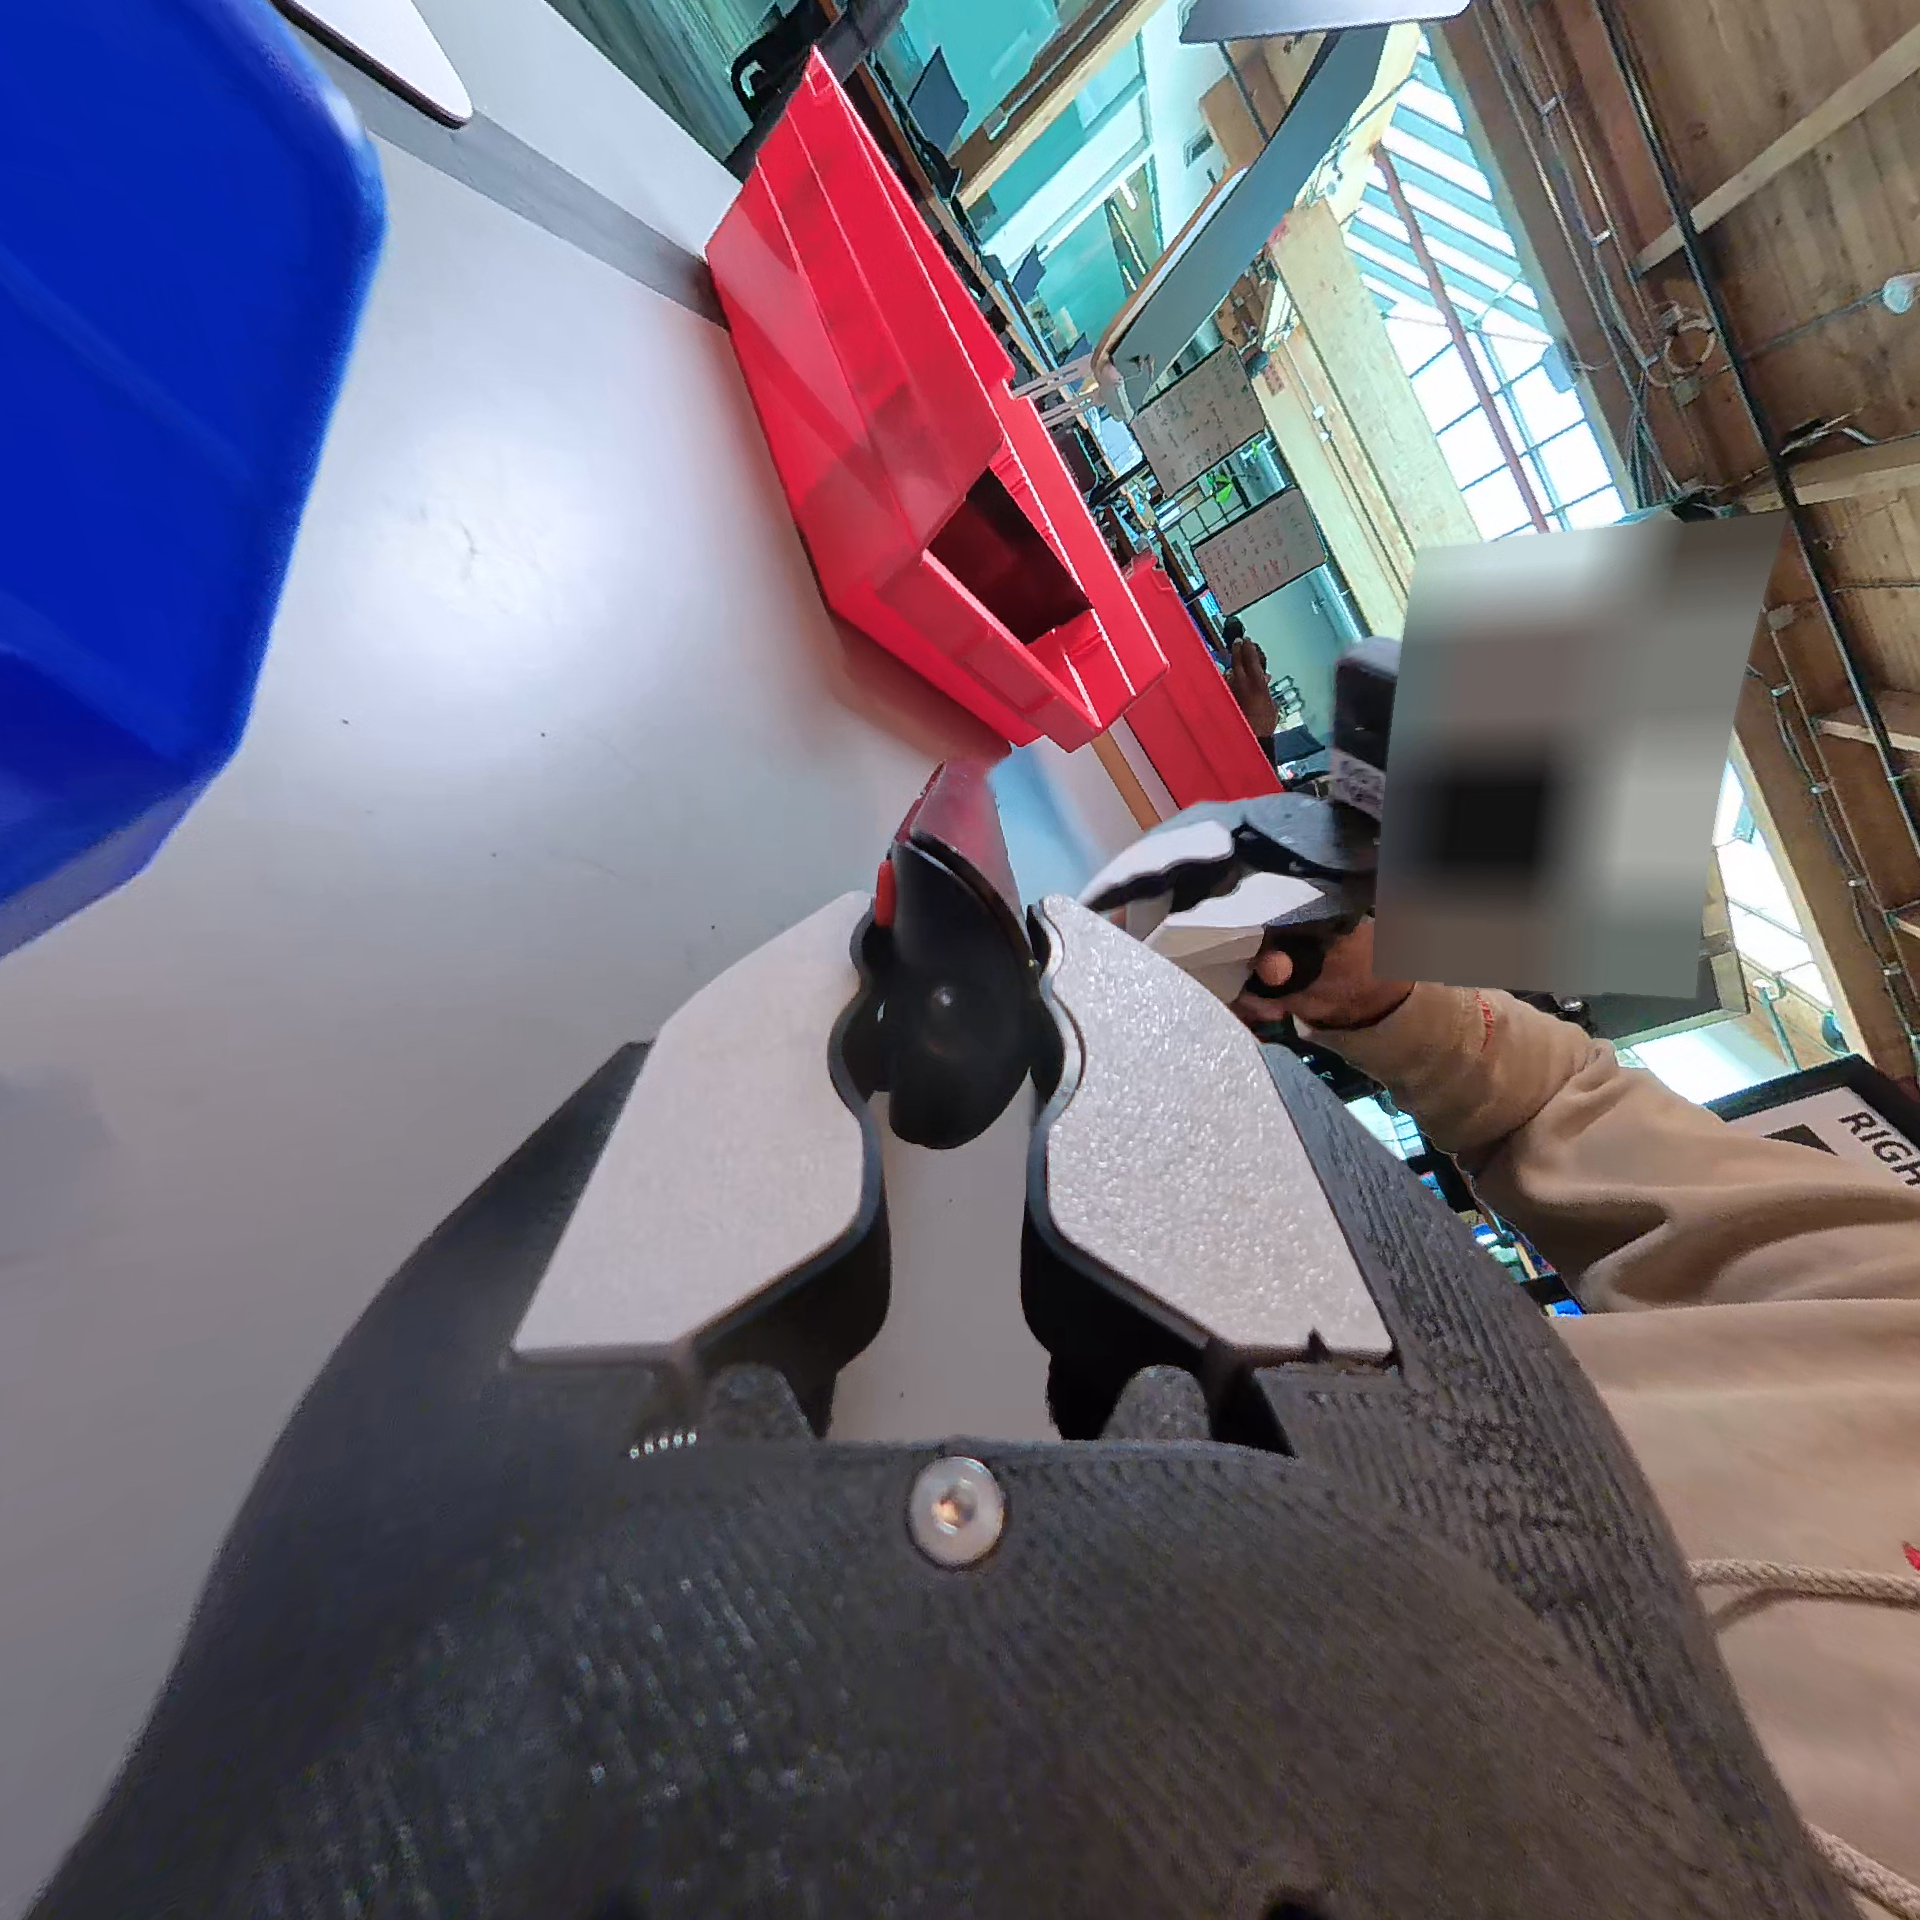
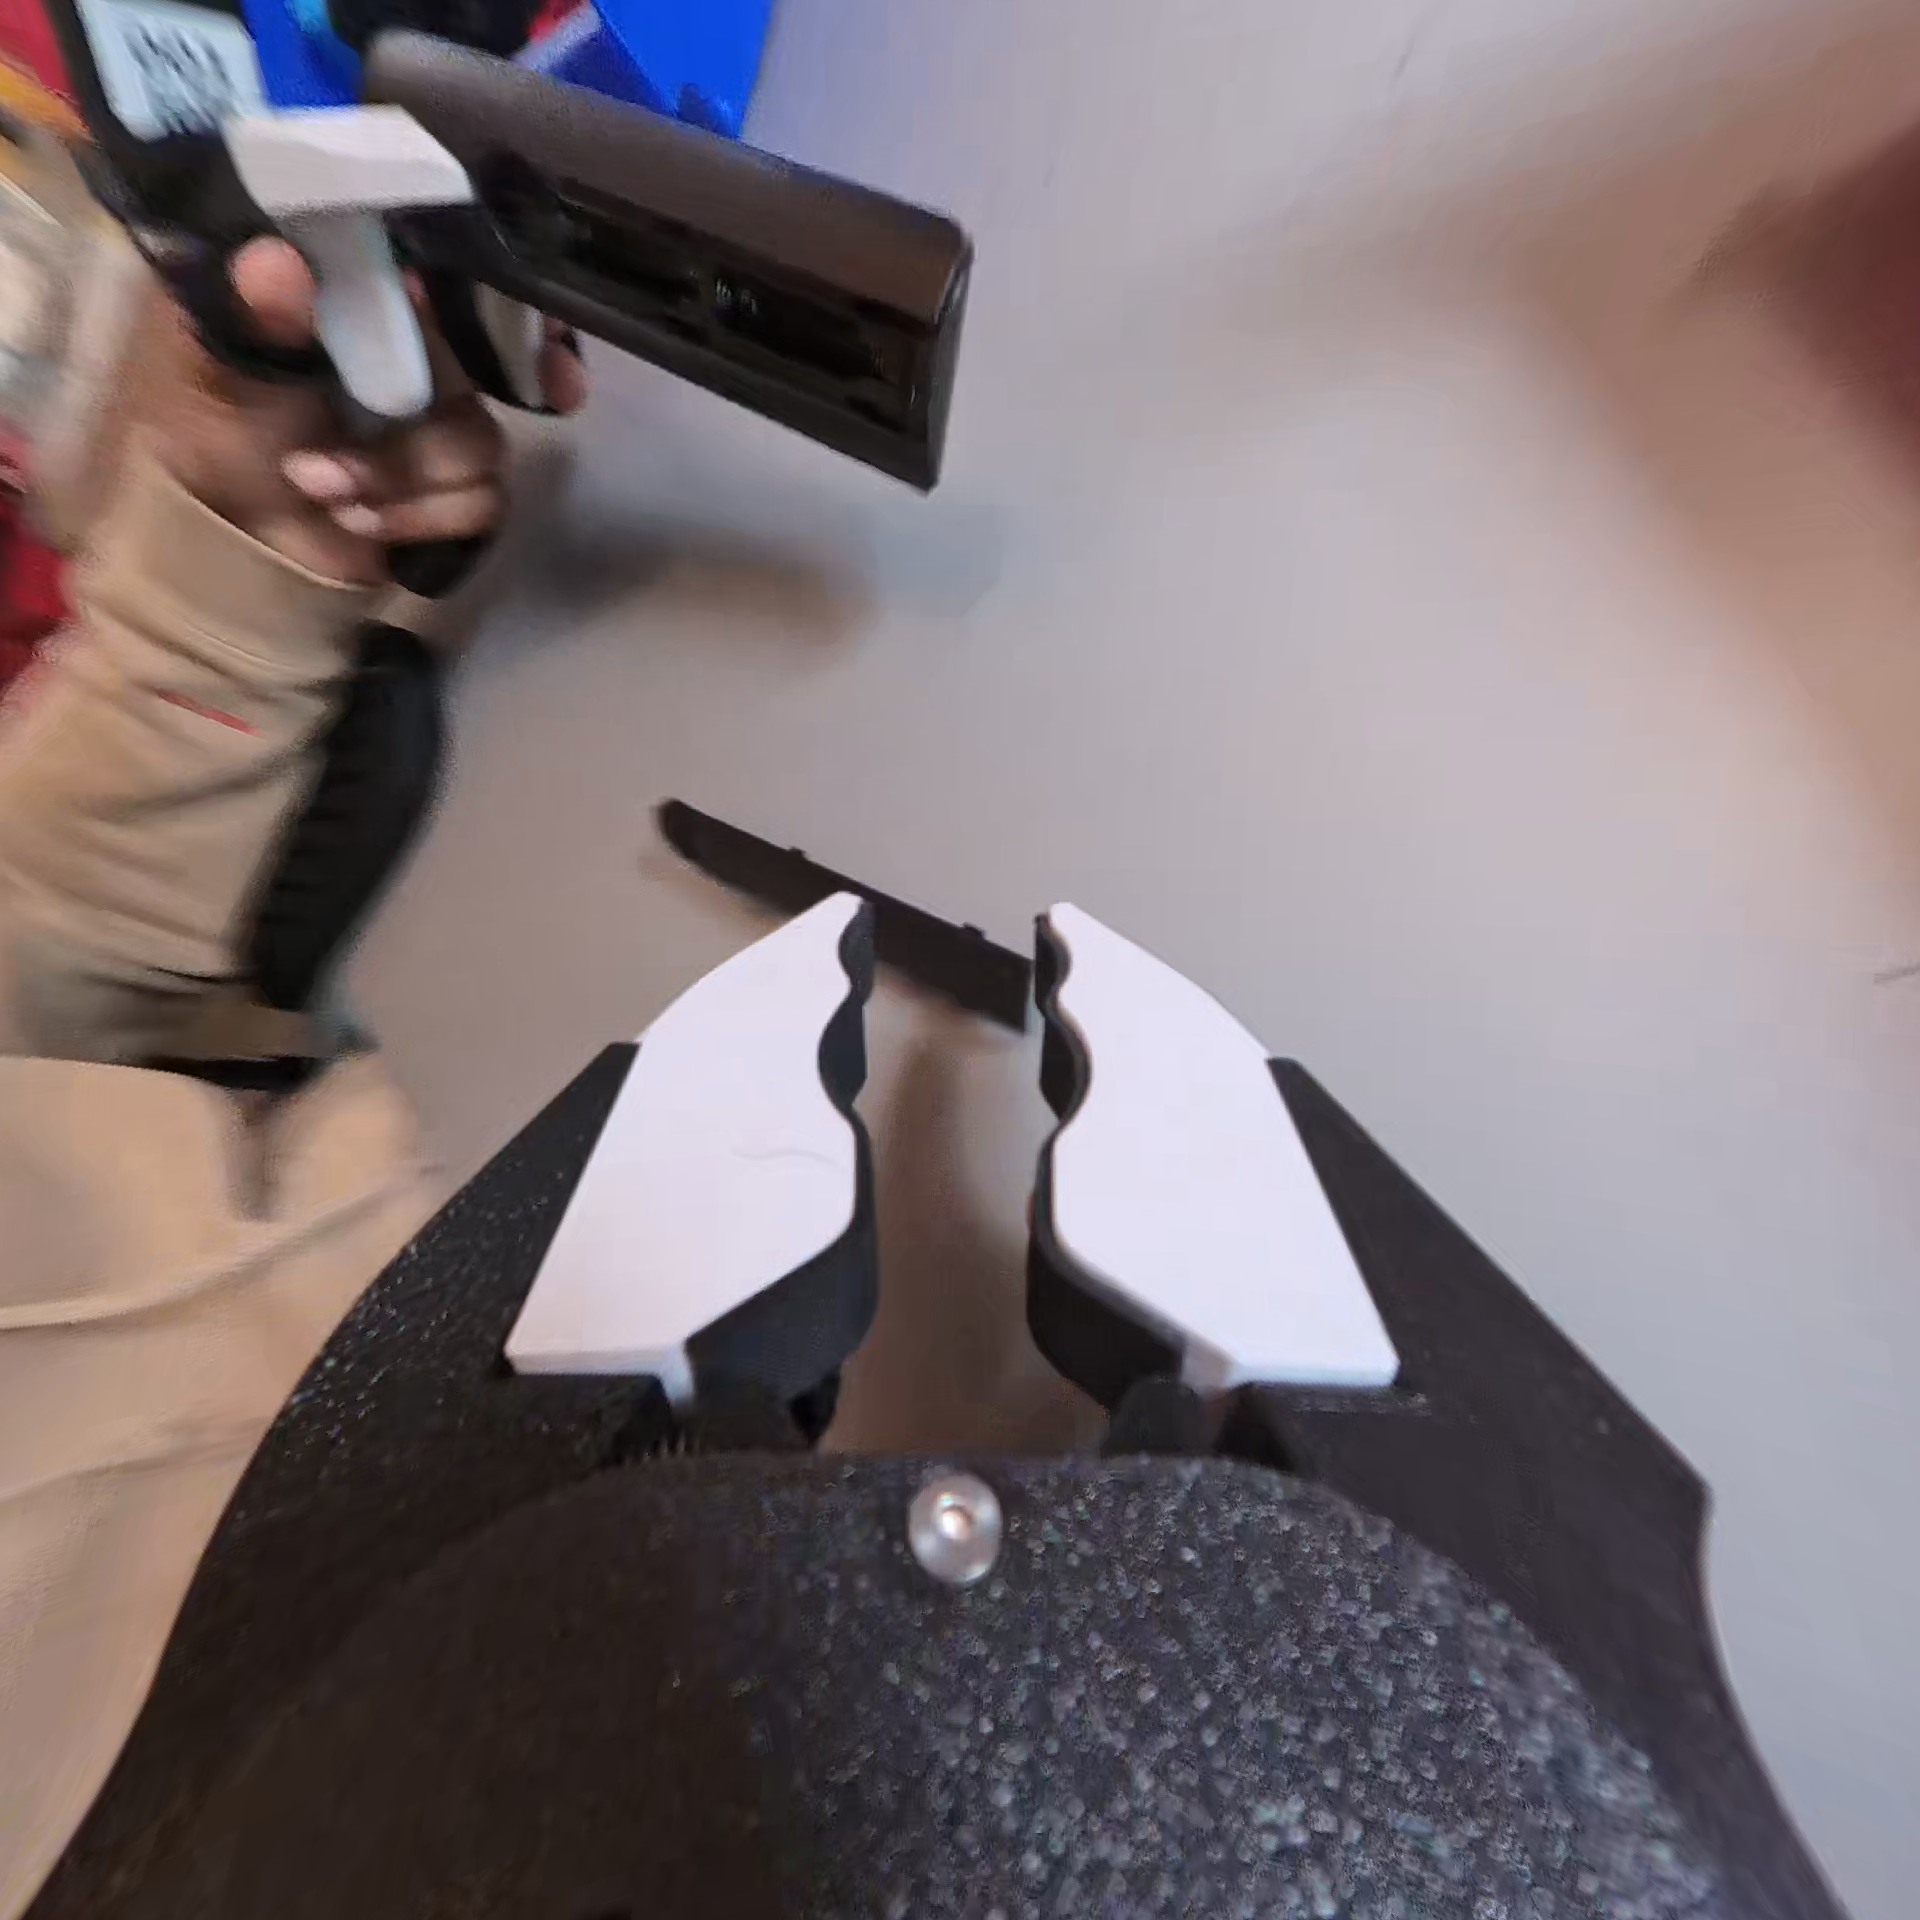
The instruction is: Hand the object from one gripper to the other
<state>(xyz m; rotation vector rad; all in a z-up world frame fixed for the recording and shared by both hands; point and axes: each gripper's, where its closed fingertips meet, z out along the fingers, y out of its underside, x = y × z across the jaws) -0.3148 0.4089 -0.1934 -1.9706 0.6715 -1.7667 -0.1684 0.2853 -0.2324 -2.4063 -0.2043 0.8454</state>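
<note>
In the left wrist view, the left gripper (image 1: 948, 1023) is clamped on a black object (image 1: 940, 1029) above the grey table (image 1: 499, 644). In the right wrist view, the right gripper (image 2: 951, 997) is parted, empty. Handover pending: bring them together, grip, then release.

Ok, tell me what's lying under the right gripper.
A flat black strip lies on the grey table below the open right gripper. One gripper finger covers part of its middle, and its near end runs behind the other finger, so that end cannot be seen.
</note>
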